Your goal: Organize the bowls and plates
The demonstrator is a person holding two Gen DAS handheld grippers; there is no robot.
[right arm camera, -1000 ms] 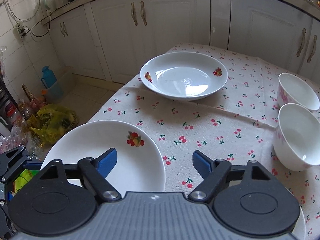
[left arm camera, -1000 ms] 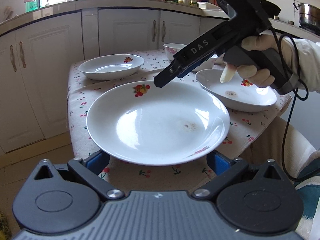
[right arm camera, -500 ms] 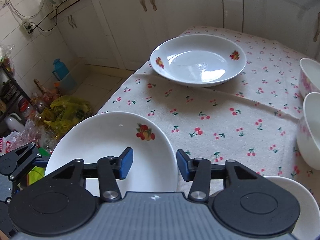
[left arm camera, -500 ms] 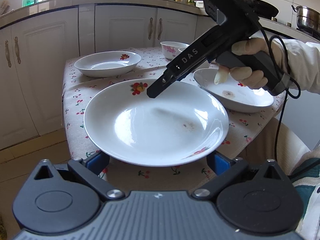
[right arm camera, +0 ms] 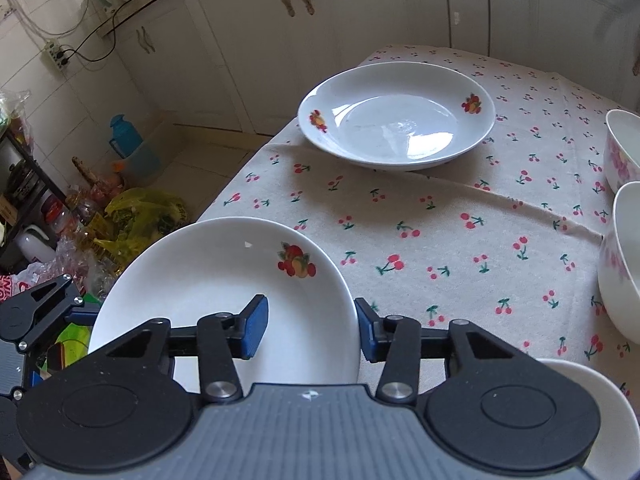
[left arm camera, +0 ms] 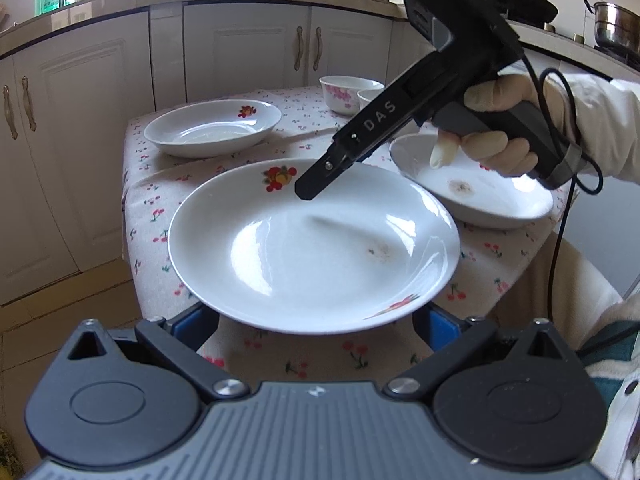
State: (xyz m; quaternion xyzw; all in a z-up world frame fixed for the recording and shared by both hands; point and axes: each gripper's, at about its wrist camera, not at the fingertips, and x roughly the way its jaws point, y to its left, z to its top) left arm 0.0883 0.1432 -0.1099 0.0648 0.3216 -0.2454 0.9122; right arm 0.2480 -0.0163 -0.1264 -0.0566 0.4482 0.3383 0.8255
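Left wrist view: the plate (left arm camera: 312, 248) with a fruit print sits at the near corner of the table, its near rim lying over the left gripper (left arm camera: 316, 320). That gripper's blue pads stand wide apart on either side beneath the rim, and their tips are hidden. The plate is empty except for a faint brown mark (left arm camera: 380, 248) near its middle.

The right gripper (left arm camera: 306, 194) is held in a gloved hand (left arm camera: 500, 128) and slants down over the plate's far side beside the fruit print. In the right wrist view its jaws are drawn in. One pad is over the plate's inside and the other just outside the rim. Whether they press on the rim cannot be told.

Just beside it to the right lies a second plate (left arm camera: 472, 188), empty apart from a brown spot, partly under the gloved hand. A third plate (right arm camera: 396, 120) stands well apart at the far side of the cherry-print tablecloth (right arm camera: 440, 220), empty and glossy. Two empty floral bowls (right arm camera: 624, 152) (right arm camera: 622, 264) stand side by side along the right edge.

White cabinets (left arm camera: 248, 48) run behind the table, and a steel pot (left arm camera: 616, 28) sits on the counter. On the floor beside the table are a yellow bag (right arm camera: 136, 216) and a blue jug (right arm camera: 124, 132).
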